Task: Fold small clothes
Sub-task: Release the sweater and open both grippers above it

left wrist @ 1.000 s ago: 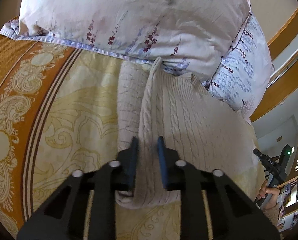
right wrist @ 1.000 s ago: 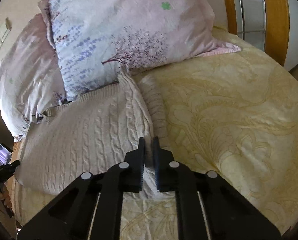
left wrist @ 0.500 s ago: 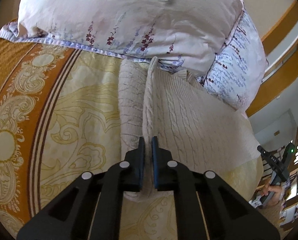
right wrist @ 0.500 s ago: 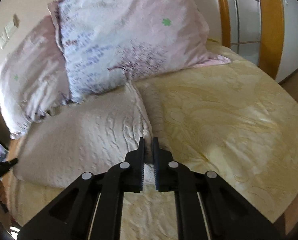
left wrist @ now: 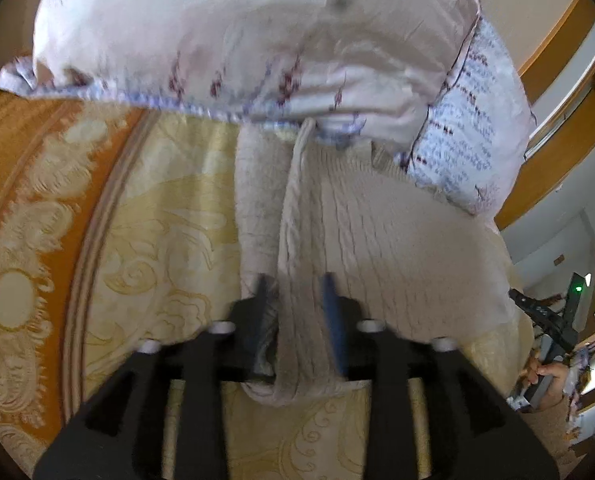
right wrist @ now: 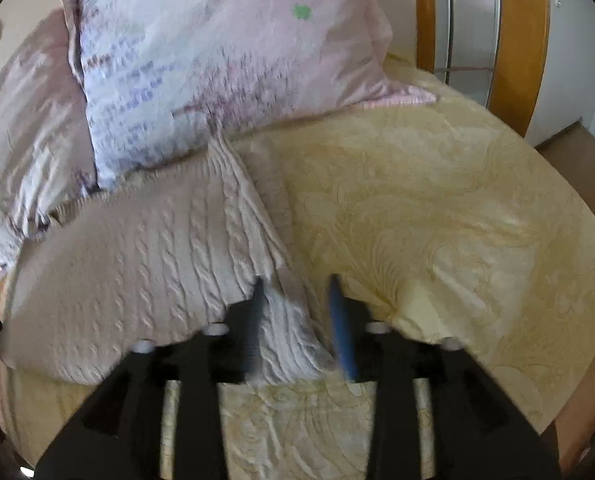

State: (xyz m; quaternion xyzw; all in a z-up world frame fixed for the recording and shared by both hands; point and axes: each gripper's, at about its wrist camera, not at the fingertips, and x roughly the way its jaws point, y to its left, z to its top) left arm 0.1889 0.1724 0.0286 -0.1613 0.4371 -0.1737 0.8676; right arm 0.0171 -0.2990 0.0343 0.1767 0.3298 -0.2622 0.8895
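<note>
A cream cable-knit sweater (left wrist: 377, 240) lies on the yellow bedspread (left wrist: 169, 232), its far end against the pillows. In the left wrist view a raised fold runs down its left side. My left gripper (left wrist: 295, 292) is open, its fingers standing on either side of that fold at the sweater's near edge. In the right wrist view the sweater (right wrist: 145, 264) lies left of centre with a fold along its right side. My right gripper (right wrist: 295, 294) is open, its fingers astride the near corner of that fold.
Two floral pillows (left wrist: 257, 40) (right wrist: 225, 60) lie at the head of the bed. An orange patterned border (left wrist: 17, 208) runs along the bedspread's left. A wooden-framed window (right wrist: 477, 28) stands behind on the right. A person's hand with a device (left wrist: 545, 368) shows at far right.
Both grippers were shut on the sweater's folds half a second ago and have opened. The folds have settled lower on the bed.
</note>
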